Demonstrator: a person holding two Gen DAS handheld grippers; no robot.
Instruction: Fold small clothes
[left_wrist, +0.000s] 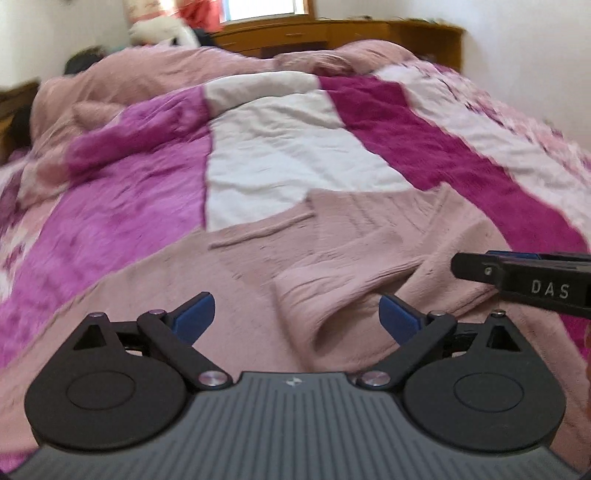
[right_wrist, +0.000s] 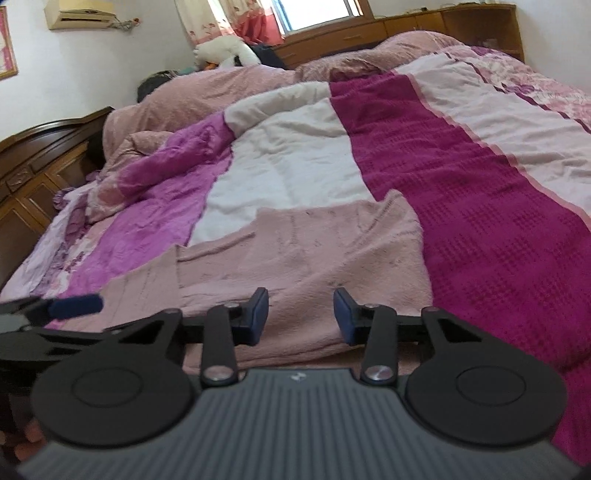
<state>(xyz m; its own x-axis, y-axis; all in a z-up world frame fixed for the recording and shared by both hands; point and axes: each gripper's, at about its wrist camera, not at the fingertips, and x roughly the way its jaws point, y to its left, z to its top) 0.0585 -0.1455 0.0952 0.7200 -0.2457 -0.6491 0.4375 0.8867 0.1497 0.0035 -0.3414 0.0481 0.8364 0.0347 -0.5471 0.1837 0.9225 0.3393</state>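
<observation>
One pink knitted garment (left_wrist: 258, 266) lies on the bed, spread over the striped bedspread (left_wrist: 424, 147) at its near edge; in the right wrist view the same garment (right_wrist: 303, 251) shows a seam line across its far part and one flap turned up at the far right corner. In the left wrist view a fold of it rises in a soft ridge between the two blue pads.

Two grippers are in sight. The left gripper (left_wrist: 297, 314) has its jaws spread wide, low over the garment, nothing between them but that raised fold, which neither pad (left_wrist: 194, 314) touches. The right gripper (right_wrist: 301, 315) also stands with jaws apart, holding nothing, just above the garment's near hem. Each shows at the edge of the other's view.

Farther up the bed, one pink blanket (right_wrist: 221, 96) is heaped. Beyond it are one white plush toy (right_wrist: 225, 51), one wooden headboard cabinet (right_wrist: 406, 26) and one window (right_wrist: 317, 11).
</observation>
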